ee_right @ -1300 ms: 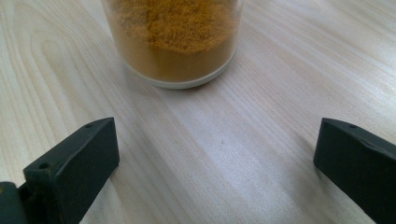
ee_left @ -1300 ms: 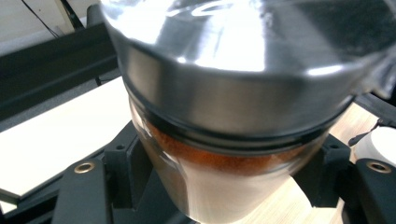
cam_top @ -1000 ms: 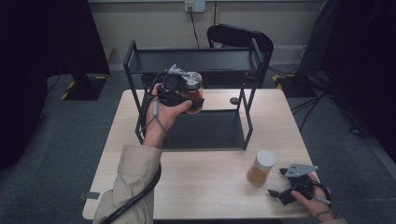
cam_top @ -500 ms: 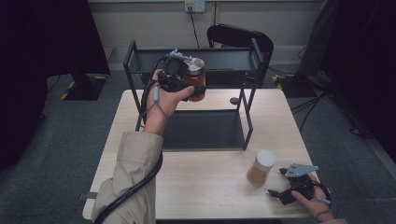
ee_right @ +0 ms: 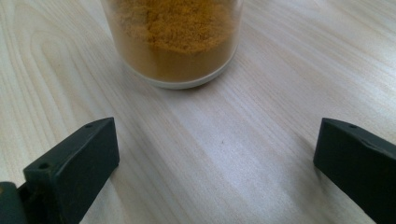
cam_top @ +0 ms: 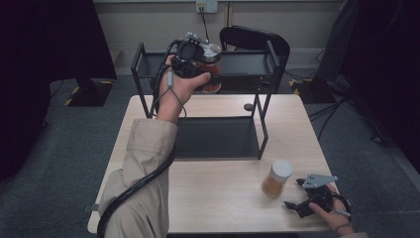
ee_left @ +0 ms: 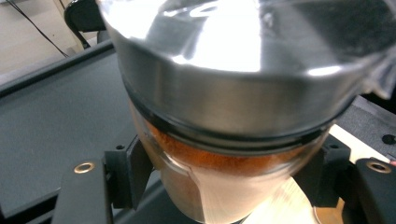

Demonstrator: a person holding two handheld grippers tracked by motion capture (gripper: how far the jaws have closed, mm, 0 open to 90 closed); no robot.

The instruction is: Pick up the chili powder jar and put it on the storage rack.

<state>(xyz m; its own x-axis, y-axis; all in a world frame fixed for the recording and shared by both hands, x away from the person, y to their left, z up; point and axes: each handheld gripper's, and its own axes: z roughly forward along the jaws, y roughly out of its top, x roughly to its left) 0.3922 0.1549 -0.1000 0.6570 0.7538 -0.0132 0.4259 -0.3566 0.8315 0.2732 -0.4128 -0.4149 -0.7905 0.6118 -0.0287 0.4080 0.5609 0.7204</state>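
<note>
your left gripper [cam_top: 210, 67] is clamped on a spice jar [cam_top: 212, 69] with a shiny metal lid; in the left gripper view both black jaws press the glass sides just under the lid [ee_left: 233, 88], and reddish-orange powder shows through the glass. in the high view you hold that jar up in the air at the level of the top shelf [cam_top: 242, 64] of the black metal rack [cam_top: 262, 129], at the shelf's front edge. whether it touches the shelf cannot be told.

your right gripper [cam_top: 297, 194] rests low on the wooden table [cam_top: 218, 191] near its front right corner, jaws spread wide with bare wood between them. a second jar [cam_top: 276, 178], white-lidded and filled with yellow-brown powder, stands upright on the table just beyond those jaws, not touching them; the right gripper view shows its base [ee_right: 175, 44] straight ahead.

the rack's lower shelf [cam_top: 218, 136] sits on the table. behind the rack stands a dark chair [cam_top: 255, 39].
</note>
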